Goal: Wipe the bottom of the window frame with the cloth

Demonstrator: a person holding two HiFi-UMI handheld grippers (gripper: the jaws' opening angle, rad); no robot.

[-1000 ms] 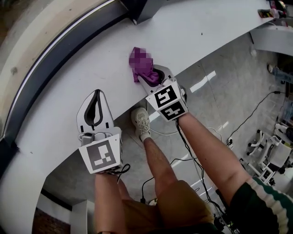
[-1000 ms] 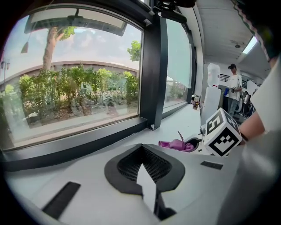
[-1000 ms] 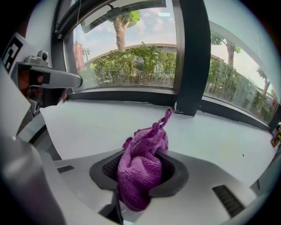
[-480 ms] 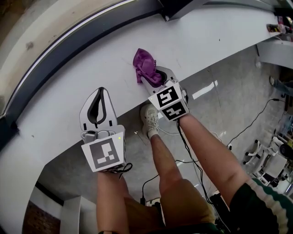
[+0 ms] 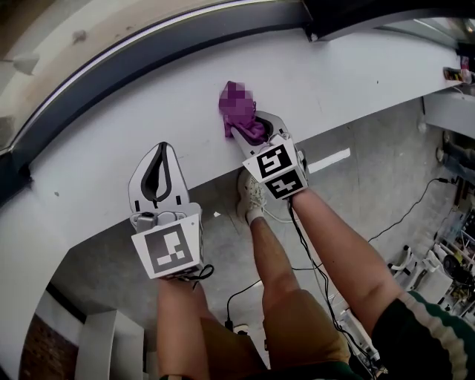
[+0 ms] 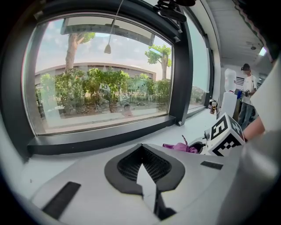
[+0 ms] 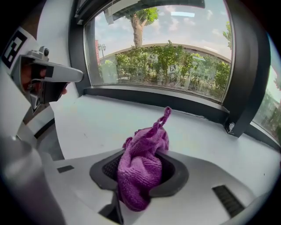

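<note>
A purple cloth (image 5: 237, 104) is bunched up on the white sill (image 5: 104, 159). My right gripper (image 5: 248, 128) is shut on it, and a loose end sticks up past the jaws. In the right gripper view the cloth (image 7: 142, 169) fills the gap in my right gripper (image 7: 139, 176). The dark bottom of the window frame (image 5: 148, 56) curves along the far side of the sill, apart from the cloth. My left gripper (image 5: 158, 154) hovers over the sill's near edge to the left, shut with nothing in it. The left gripper view shows my left gripper (image 6: 141, 154), the frame bottom (image 6: 101, 138) and the cloth (image 6: 179, 147).
A dark upright post (image 5: 326, 18) of the window frame stands at the right end of the sill. Below the sill's edge are the floor with cables (image 5: 312, 260) and the person's legs and shoe (image 5: 252, 194). Another person (image 6: 248, 90) stands far off on the right.
Both grippers have shifted left along the sill, away from the upright post, with the cloth still held in the right one. Their spacing is about the same.
</note>
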